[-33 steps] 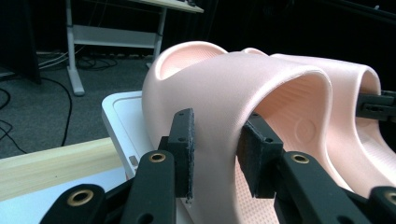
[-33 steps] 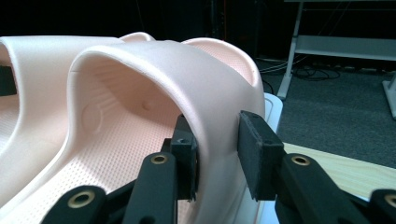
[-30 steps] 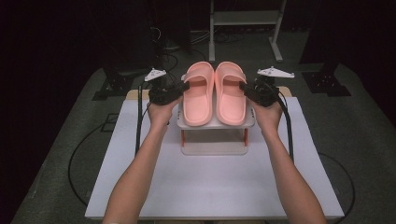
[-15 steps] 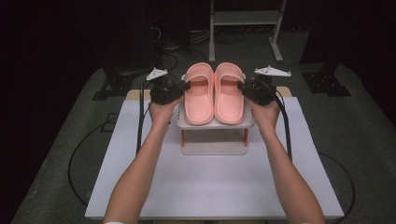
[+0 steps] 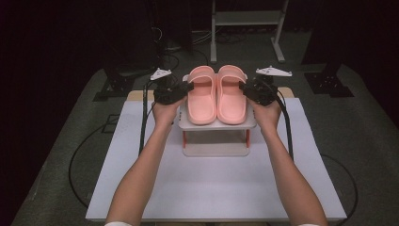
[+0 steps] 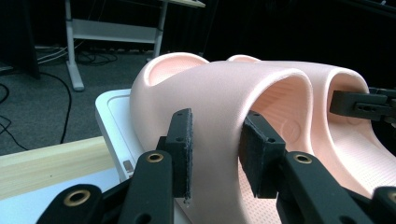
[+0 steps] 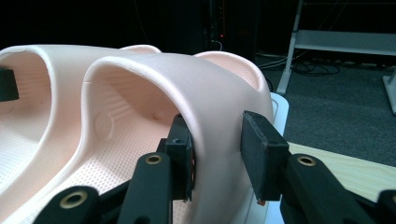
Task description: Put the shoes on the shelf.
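While both sit mid-frame, the left gripper (image 5: 184,88) straddles the left slipper (image 5: 202,94) strap narrowly; the right gripper (image 5: 244,87) straddles the right slipper (image 5: 231,93) likewise.

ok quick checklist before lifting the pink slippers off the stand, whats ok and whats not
1. Left gripper astride the left slipper strap, one jaw outside, one inside: ok.
2. Right gripper astride the right slipper strap likewise: ok.
3. Jaws clamped on the straps: not ok, a gap shows beside one jaw of each.
4. Both slippers flat, side by side on the white stand: ok.
5. Grip firm enough to lift: cannot tell.
6. Cables clear of the stand: ok.
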A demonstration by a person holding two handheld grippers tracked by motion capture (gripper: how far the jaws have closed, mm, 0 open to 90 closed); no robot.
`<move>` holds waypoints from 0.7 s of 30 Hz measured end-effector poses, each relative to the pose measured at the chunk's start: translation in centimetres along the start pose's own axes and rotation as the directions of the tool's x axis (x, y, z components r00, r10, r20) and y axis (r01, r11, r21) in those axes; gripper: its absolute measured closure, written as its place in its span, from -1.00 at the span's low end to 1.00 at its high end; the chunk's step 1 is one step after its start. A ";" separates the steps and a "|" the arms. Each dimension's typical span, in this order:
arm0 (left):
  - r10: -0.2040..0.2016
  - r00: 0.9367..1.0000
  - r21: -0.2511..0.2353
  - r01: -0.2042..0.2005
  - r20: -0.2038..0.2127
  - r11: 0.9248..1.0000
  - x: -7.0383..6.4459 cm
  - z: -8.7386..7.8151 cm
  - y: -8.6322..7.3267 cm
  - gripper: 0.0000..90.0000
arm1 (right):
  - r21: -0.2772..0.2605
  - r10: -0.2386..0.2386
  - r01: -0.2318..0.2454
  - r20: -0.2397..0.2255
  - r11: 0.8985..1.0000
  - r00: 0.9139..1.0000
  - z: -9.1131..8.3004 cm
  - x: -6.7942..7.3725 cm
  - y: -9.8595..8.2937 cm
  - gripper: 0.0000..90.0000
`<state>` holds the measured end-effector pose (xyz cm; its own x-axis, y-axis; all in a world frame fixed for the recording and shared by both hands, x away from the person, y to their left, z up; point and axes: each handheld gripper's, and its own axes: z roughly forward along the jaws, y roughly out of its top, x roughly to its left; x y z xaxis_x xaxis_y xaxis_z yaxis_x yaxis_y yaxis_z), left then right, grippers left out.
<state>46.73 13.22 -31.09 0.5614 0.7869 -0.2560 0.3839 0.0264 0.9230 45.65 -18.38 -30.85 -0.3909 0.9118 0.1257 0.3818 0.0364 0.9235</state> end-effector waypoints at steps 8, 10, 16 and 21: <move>-0.002 1.000 0.000 0.002 0.008 1.000 0.1 -0.1 0.0 0.45 | -0.003 0.001 -0.001 -0.002 1.000 1.000 0.0 0.0 0.0 0.41; -0.001 1.000 0.003 0.000 0.010 1.000 0.1 -0.1 0.0 0.45 | -0.003 0.005 -0.005 -0.008 1.000 1.000 0.0 0.0 -0.1 0.39; -0.005 1.000 0.003 0.005 0.017 1.000 0.2 -0.1 0.0 0.42 | -0.004 0.014 -0.014 -0.022 1.000 1.000 -0.1 -0.2 -0.1 0.36; -0.015 0.999 -0.001 0.015 0.028 1.000 0.3 -0.2 -0.1 0.37 | 0.007 0.027 -0.027 -0.041 1.000 0.999 -0.2 -0.5 -0.1 0.32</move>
<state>46.68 13.58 -31.16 0.5763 0.7686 -0.2778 0.3913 0.0390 0.9194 45.69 -18.94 -30.97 -0.4145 0.8948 0.1658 0.3978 0.0143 0.9174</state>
